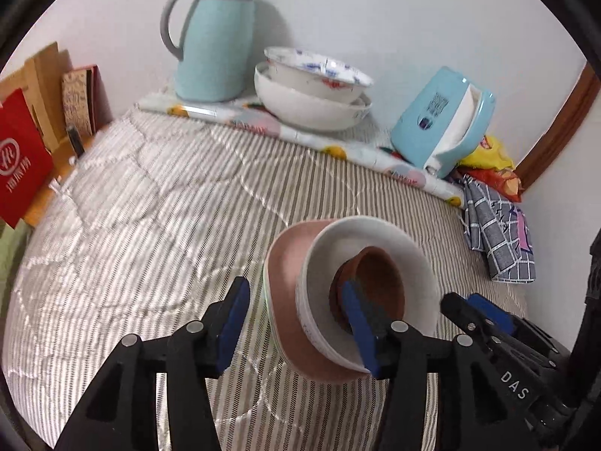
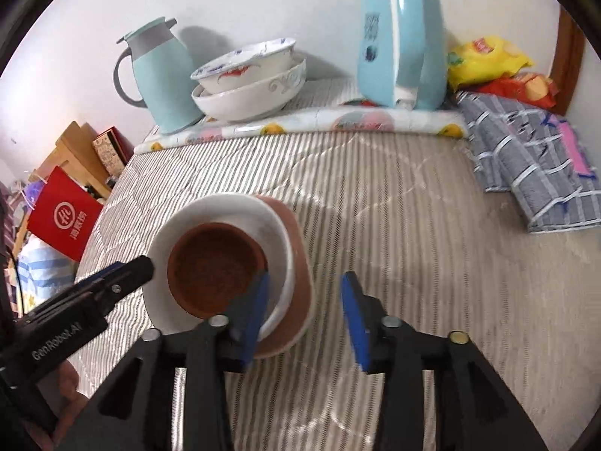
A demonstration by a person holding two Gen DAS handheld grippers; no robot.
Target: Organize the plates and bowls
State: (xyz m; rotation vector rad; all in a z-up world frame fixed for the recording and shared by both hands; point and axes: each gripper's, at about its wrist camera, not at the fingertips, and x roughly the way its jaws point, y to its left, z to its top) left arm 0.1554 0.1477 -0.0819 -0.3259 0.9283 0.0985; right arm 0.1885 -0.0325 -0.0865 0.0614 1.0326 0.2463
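A small brown bowl sits nested in a white bowl, which rests on a pink plate; the stack lies on the striped quilt of the bed, in the near middle between my two grippers. My left gripper has its fingers spread apart: one blue pad crosses in front of the brown bowl's rim, the other stands clear to the left of the plate, and I cannot tell whether that pad touches the bowl. My right gripper is likewise parted, with one pad at the near edge of the white bowl and the other over bare quilt to the right. Neither grips anything.

Farther back, along the wall, two larger white bowls are stacked on a fruit-patterned cloth, beside a pale blue thermos jug and a light blue kettle. A checked grey towel and snack bags lie at the right, a red bag at the left.
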